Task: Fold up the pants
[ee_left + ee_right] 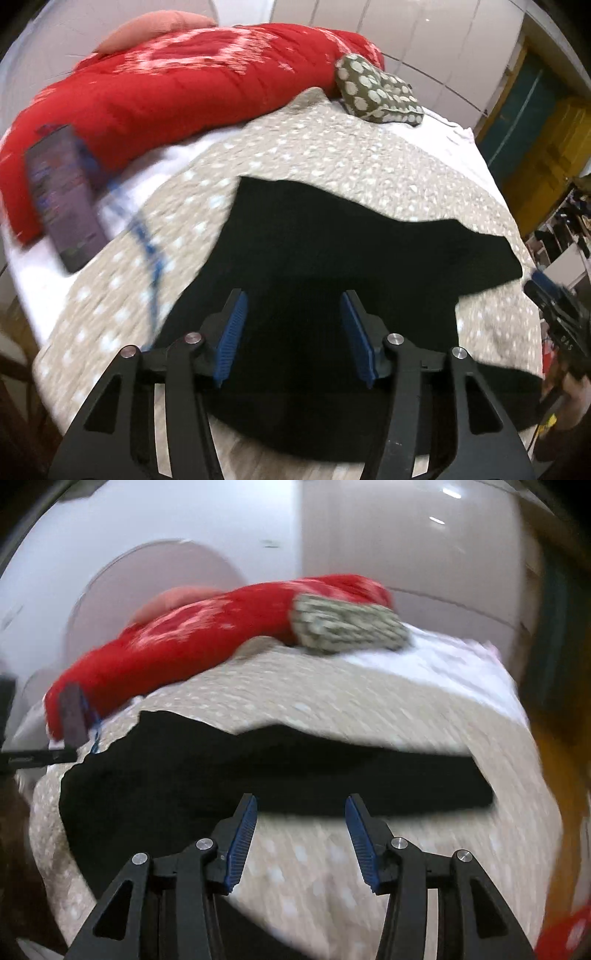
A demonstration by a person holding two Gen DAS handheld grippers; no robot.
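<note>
Pants [332,258], black ones, are lying spread out on the bed, on top of a beige spotted bedspread [332,155]. In the left wrist view they fill the middle and lower part of the frame, with one ragged edge running from about 11 o'clock over to 3 o'clock. The left gripper [293,328] hangs right over the dark fabric with its blue-padded fingers [231,336] spread wide apart, nothing between them.

The right gripper [301,834] is also wide open and holds nothing. Its fingertips sit just at the near edge of the pants [258,768], with bare bedspread [314,878] showing underneath. From this side the pants look like a flat dark band across the middle.

Further back, around 11 o'clock, there's a big red quilt [166,81] bunched up, and a green spotted cushion [376,88] at about 1 o'clock touching it. A phone [64,195] rests at 9 o'clock against the quilt, with a blue cable [147,243] beside it. Both views are pretty motion-blurred.
</note>
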